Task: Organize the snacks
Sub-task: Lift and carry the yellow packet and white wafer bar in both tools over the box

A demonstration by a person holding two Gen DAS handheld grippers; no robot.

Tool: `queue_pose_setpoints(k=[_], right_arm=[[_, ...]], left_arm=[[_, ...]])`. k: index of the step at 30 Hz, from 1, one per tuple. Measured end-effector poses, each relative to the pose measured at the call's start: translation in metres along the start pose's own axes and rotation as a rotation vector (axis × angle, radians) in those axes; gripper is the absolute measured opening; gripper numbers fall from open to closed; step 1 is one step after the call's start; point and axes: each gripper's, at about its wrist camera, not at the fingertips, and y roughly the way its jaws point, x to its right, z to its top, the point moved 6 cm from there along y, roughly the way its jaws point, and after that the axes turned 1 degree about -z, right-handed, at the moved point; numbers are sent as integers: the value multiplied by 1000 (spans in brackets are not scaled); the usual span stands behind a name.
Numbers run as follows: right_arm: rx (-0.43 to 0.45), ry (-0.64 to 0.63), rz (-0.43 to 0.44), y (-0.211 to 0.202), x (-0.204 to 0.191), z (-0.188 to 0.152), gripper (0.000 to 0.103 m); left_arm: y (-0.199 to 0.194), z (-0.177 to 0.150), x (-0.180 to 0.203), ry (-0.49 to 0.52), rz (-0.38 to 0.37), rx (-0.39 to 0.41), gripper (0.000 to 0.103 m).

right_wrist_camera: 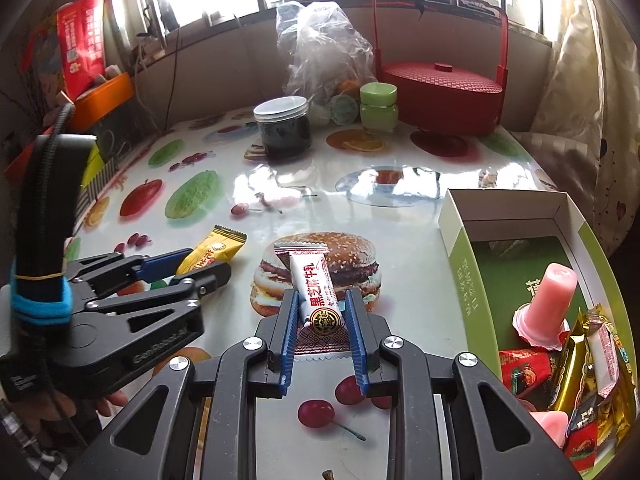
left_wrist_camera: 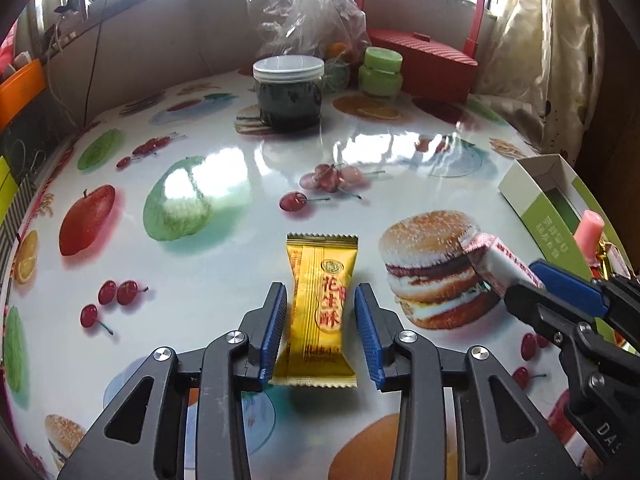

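A yellow peanut candy packet [left_wrist_camera: 320, 312] lies on the fruit-print table between the open fingers of my left gripper [left_wrist_camera: 320, 304]; the pads stand a little off its sides. It also shows in the right wrist view [right_wrist_camera: 214, 254]. My right gripper [right_wrist_camera: 322, 308] is closed around a white nougat bar [right_wrist_camera: 316, 292] with a red-patterned end; the bar also shows in the left wrist view [left_wrist_camera: 496, 260]. An open green and white box [right_wrist_camera: 460, 248] at the right holds several wrapped snacks and a pink jelly cup [right_wrist_camera: 550, 304].
At the back stand a dark jar with a white lid [left_wrist_camera: 289, 92], a green jar [left_wrist_camera: 380, 70], a clear plastic bag [left_wrist_camera: 304, 12] and a red lidded basket [right_wrist_camera: 444, 96]. An orange tray [right_wrist_camera: 102, 100] sits off the table's left edge.
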Motion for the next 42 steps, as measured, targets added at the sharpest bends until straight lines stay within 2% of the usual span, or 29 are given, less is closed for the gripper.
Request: queue_pose_setpoints(k=[4,7,10,24,35,42], right_arm=[[-4,3,2,2,1,0,23],[-6,6,2,4,1,0,23],[-5,6,2,4,1,0,23],[36,28,-9,-17,9,1,23],[106,62,-40,-59,28,0,23],[135,89,-76,-83,47,-8,23]], left_arm=[[1,1,-2,-3,-4,8,36],[1,1,-1,-4,-12,11,26],[0,1,0,1,-17,17,23],[-35,7,10,4,-49,85,23],[-67,13,43,44,-110,135,23],[-74,14,69,73,-152,141,23]])
